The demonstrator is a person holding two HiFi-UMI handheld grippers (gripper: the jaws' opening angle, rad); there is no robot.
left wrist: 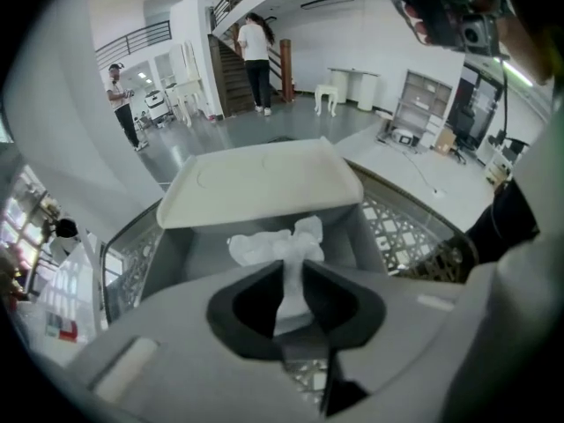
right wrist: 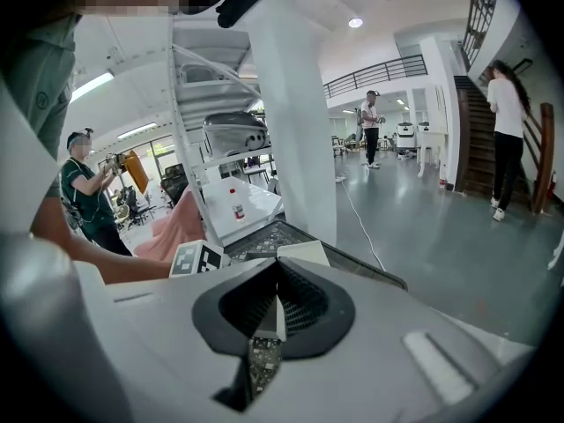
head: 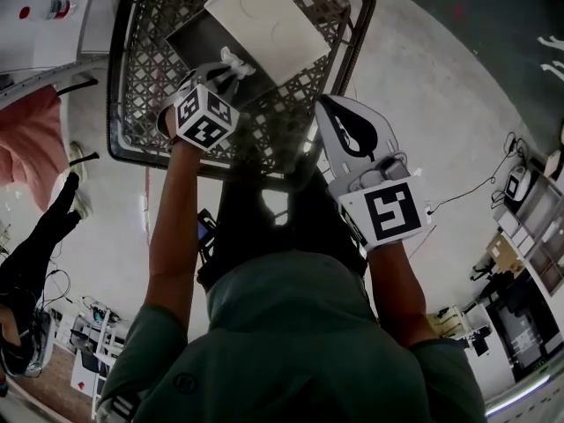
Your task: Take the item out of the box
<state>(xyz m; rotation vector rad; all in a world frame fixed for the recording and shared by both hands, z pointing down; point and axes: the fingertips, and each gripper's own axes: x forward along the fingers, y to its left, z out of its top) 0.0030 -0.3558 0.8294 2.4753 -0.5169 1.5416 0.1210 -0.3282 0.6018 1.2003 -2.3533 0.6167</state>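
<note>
**Left gripper view: your left gripper [left wrist: 291,276] is pinched on the white crumpled soft item [left wrist: 264,247] inside the grey open box [left wrist: 342,232]**

Your left gripper's jaws are closed on a thin white strip of the item. The pads press it from both sides. The rest of the item bunches up just past the fingertips, inside the box walls. The white flat lid [left wrist: 264,183] is tilted up at the far side of the box, above the item. The box sits in the black mesh basket [left wrist: 401,232].

Head view: your left gripper [head: 224,69] is reaching down into the basket [head: 141,86], with its tips at the near edge of the box [head: 196,35]. The item [head: 238,60] shows as a small white bunch at the tips, just beside the lid [head: 269,14]. Your right gripper [head: 333,113] is at the basket's right rim, well apart from the box.

Right gripper view: your right gripper [right wrist: 278,311] has its jaws together with nothing between them. The basket [right wrist: 273,236] lies just beyond the tips. The floor [right wrist: 423,236] past it is grey and glossy.
</note>
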